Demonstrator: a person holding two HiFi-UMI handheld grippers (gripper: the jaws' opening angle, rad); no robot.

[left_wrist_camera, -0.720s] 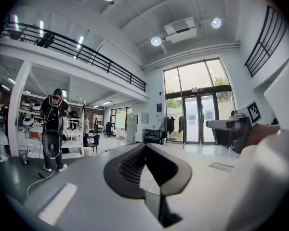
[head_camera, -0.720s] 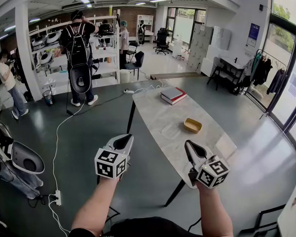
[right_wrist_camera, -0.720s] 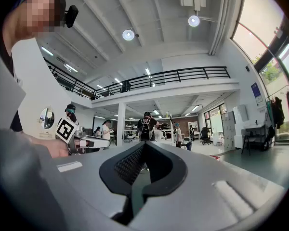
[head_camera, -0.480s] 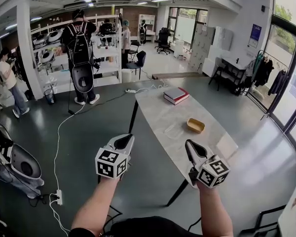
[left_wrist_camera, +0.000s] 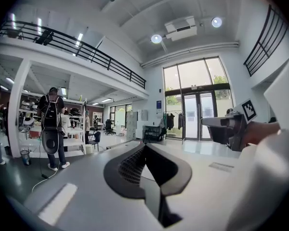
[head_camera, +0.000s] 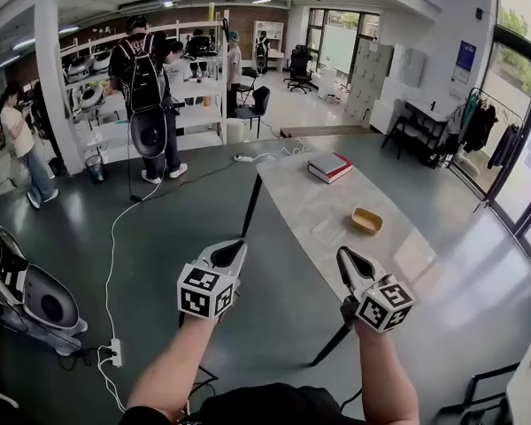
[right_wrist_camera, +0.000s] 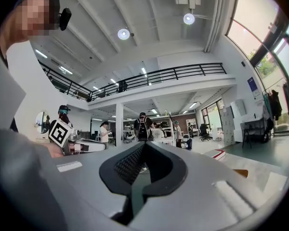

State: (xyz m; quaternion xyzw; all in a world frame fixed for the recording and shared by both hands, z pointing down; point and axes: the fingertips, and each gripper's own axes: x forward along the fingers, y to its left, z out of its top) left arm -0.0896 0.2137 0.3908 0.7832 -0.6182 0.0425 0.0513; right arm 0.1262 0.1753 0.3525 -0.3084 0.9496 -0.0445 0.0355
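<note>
Both grippers are held in the air at about the same height, neither touching anything.

The left gripper [head_camera: 234, 245] has its jaws pressed together with nothing between them, as its own view confirms [left_wrist_camera: 144, 147]. It hangs over the floor [head_camera: 159, 237], to the left of the worktop [head_camera: 305, 197] and apart from it.

The right gripper [head_camera: 343, 254] likewise has its jaws closed on nothing [right_wrist_camera: 144, 146]. It sits at the near end of the worktop.

We find the yellow tray [head_camera: 366, 220] to be the nearest object. It rests on the worktop ahead of the right jaws and slightly to their right, with a clear gap between. Its long axis appears to run roughly across the worktop. The right gripper is plainly the nearer of the two.

A stack of books [head_camera: 329, 166] lies at the far end, well apart from both grippers.
</note>
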